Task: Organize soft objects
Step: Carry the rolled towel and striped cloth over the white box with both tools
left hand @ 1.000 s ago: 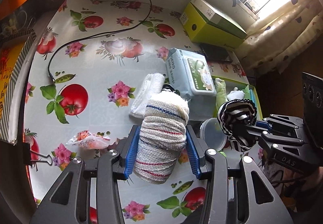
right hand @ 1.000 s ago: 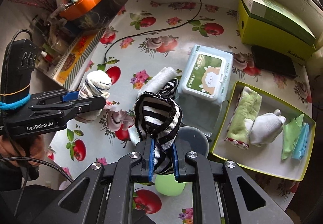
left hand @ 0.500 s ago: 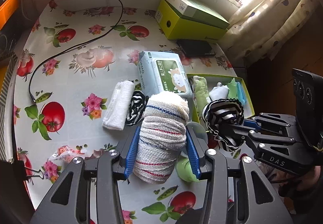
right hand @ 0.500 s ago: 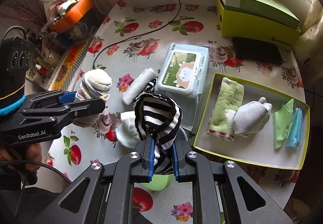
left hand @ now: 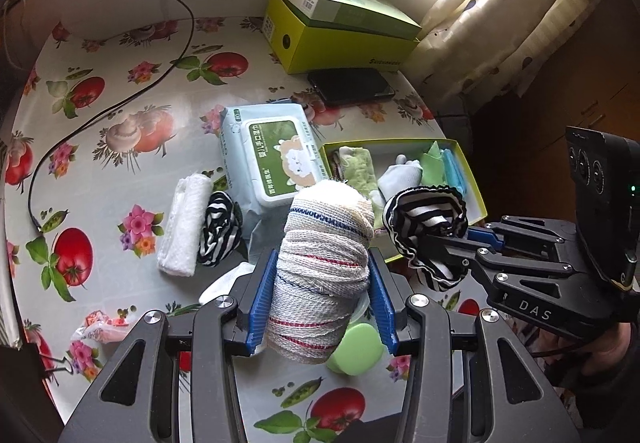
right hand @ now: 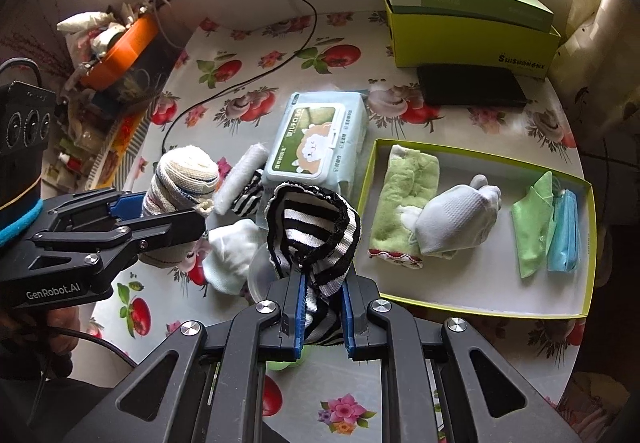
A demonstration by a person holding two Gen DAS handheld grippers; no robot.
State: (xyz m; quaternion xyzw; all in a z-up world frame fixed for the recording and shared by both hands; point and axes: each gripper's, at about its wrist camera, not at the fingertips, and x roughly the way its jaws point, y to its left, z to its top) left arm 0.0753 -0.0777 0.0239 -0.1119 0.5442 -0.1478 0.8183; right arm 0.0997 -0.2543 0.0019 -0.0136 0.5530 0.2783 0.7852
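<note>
Two rolls held: our left gripper (left hand: pixel 322 287) clamps the upright beige knitted red-and-blue-striped bundle (left hand: pixel 324 267); right gripper (right hand: pixel 322 309), nearly closed, pinches the black-and-white striped sock (right hand: pixel 312 227), cuff up.

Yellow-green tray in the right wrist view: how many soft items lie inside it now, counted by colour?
Green: 2 (towel, green cloth)
White: 1 (sock)
Blue: 1 (blue cloth)
Total: 4 in the tray
</note>
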